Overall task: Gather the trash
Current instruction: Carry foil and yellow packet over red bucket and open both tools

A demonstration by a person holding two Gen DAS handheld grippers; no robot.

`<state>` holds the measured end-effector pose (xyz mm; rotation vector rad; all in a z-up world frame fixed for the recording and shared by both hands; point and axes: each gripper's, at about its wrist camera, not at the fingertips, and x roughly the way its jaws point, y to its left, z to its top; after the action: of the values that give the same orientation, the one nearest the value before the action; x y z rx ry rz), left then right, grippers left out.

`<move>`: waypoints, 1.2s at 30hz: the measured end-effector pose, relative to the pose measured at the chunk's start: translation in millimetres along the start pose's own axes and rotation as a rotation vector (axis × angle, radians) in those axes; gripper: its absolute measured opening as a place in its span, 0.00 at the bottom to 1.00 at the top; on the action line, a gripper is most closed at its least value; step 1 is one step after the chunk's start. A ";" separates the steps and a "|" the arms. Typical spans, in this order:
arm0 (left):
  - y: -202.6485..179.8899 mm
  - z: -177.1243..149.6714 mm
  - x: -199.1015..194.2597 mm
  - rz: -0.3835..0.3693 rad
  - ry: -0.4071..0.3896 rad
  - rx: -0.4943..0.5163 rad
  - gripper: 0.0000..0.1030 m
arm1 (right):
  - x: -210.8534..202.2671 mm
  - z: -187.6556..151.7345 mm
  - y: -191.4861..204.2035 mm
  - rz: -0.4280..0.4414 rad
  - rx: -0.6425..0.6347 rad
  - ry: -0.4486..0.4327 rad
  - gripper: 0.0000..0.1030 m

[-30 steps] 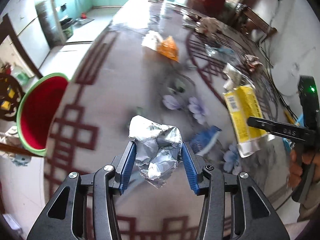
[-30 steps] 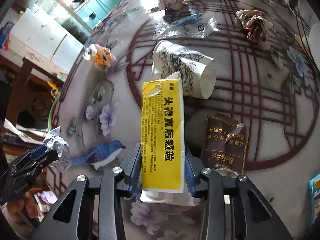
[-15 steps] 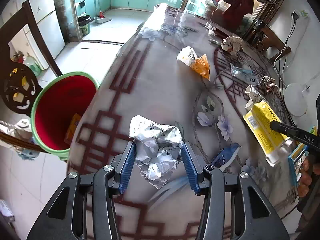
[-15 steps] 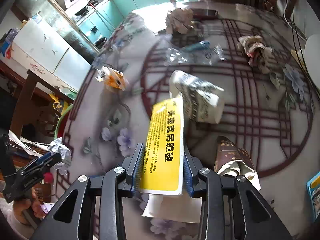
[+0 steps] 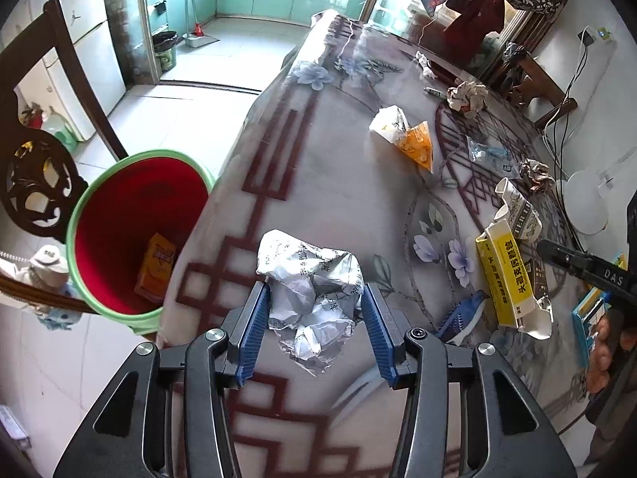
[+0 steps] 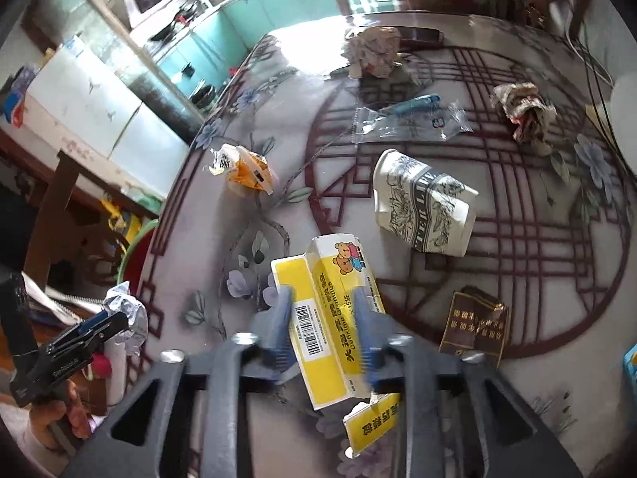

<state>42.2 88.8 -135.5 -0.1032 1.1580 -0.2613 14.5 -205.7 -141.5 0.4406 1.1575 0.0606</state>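
Observation:
My left gripper (image 5: pixel 314 330) is shut on a crumpled silver foil wrapper (image 5: pixel 310 290) and holds it above the table's left edge, right of a green bin with a red inside (image 5: pixel 119 235). An orange packet (image 5: pixel 156 271) lies in the bin. My right gripper (image 6: pixel 322 322) is shut on a yellow medicine box (image 6: pixel 330 318), lifted and tilted over the table; it also shows in the left wrist view (image 5: pixel 507 275). The left gripper with the foil shows in the right wrist view (image 6: pixel 119 318).
On the patterned table (image 6: pixel 517 279) lie a crushed paper cup (image 6: pixel 426 207), an orange snack packet (image 6: pixel 243 167), a clear plastic wrapper (image 6: pixel 410 123), two crumpled paper wads (image 6: pixel 374 51) (image 6: pixel 521 111) and a brown packet (image 6: pixel 475 326). A dark wooden chair (image 5: pixel 36 159) stands beside the bin.
My left gripper has carried the foil wrapper left toward the table edge and the bin. My right gripper has lifted the yellow box off the table and turned it.

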 end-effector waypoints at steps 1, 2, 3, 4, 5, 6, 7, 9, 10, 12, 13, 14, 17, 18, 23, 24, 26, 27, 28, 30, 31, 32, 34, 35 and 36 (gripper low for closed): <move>1.8 1.1 0.2 -0.004 0.002 0.001 0.45 | 2.6 -1.5 0.2 0.000 0.004 0.005 0.52; 3.6 2.5 0.6 -0.008 0.005 0.002 0.45 | 5.8 -2.7 0.4 -0.007 0.003 0.012 0.56; 5.6 4.3 1.5 -0.013 0.007 0.005 0.45 | 11.8 -4.1 1.3 -0.027 -0.001 0.029 0.56; 6.5 5.5 2.1 -0.017 0.009 0.009 0.45 | 16.8 -5.2 1.7 -0.042 -0.003 0.048 0.56; 7.4 6.8 2.6 -0.021 0.011 0.013 0.45 | 25.3 -6.7 3.1 -0.061 -0.005 0.081 0.56; 8.5 8.6 2.8 -0.027 0.013 0.020 0.45 | 30.8 -8.1 2.8 -0.074 -0.007 0.099 0.56; 9.4 9.8 2.7 -0.032 0.013 0.026 0.45 | 37.7 -10.0 3.4 -0.102 -0.005 0.124 0.56; 10.9 13.3 3.3 -0.041 0.014 0.038 0.45 | 45.0 -13.3 1.4 -0.115 0.017 0.151 0.55; 11.8 15.2 3.5 -0.045 0.013 0.044 0.45 | 45.6 -14.7 0.0 -0.102 0.039 0.150 0.43; 14.1 18.9 3.4 -0.051 0.013 0.054 0.45 | 43.3 -16.6 -0.2 -0.080 0.069 0.139 0.27; 15.6 20.7 3.2 -0.053 0.012 0.057 0.45 | 41.0 -16.9 1.6 -0.084 0.070 0.127 0.26; 17.3 22.7 3.1 -0.055 0.011 0.060 0.45 | 38.9 -17.2 3.7 -0.090 0.065 0.118 0.25; 23.1 28.3 3.9 -0.059 0.008 0.070 0.45 | 30.1 -15.6 12.0 -0.097 0.057 0.084 0.25; 25.9 30.6 4.4 -0.060 0.008 0.072 0.45 | 27.7 -14.1 14.4 -0.100 0.055 0.074 0.25; 38.0 38.2 4.7 -0.062 0.004 0.070 0.45 | 15.7 -4.1 34.6 -0.103 0.033 0.033 0.25; 40.9 39.2 4.5 -0.061 0.002 0.067 0.45 | 14.9 -2.5 38.7 -0.101 0.030 0.028 0.25; 47.1 40.5 4.6 -0.059 0.000 0.061 0.45 | 11.8 1.3 49.2 -0.094 0.015 0.016 0.25; 51.0 41.0 4.3 -0.055 -0.002 0.057 0.45 | 11.0 3.3 55.2 -0.088 0.006 0.011 0.25; 55.4 41.3 4.1 -0.052 -0.003 0.052 0.45 | 13.3 4.0 62.3 -0.086 -0.001 0.008 0.25; 64.7 41.5 3.8 -0.042 -0.004 0.040 0.45 | 12.7 7.5 74.9 -0.076 -0.020 0.000 0.25; 68.5 41.2 3.7 -0.038 -0.004 0.034 0.45 | 13.2 8.8 81.4 -0.072 -0.030 -0.003 0.25; 72.8 40.6 3.7 -0.035 -0.004 0.027 0.45 | 13.3 10.2 86.3 -0.068 -0.039 -0.005 0.25; 82.6 39.8 4.0 -0.026 -0.004 0.011 0.45 | 15.0 13.4 99.7 -0.058 -0.061 -0.009 0.25; 86.3 39.3 4.3 -0.022 -0.003 0.005 0.45 | 16.3 14.3 105.6 -0.051 -0.072 -0.009 0.25; 91.2 38.6 4.7 -0.016 -0.002 -0.003 0.45 | 17.5 14.5 112.1 -0.046 -0.080 -0.010 0.25</move>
<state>93.0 173.6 -143.8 -0.1151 1.1562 -0.2741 54.6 -103.1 -111.0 0.3428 1.1511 0.0645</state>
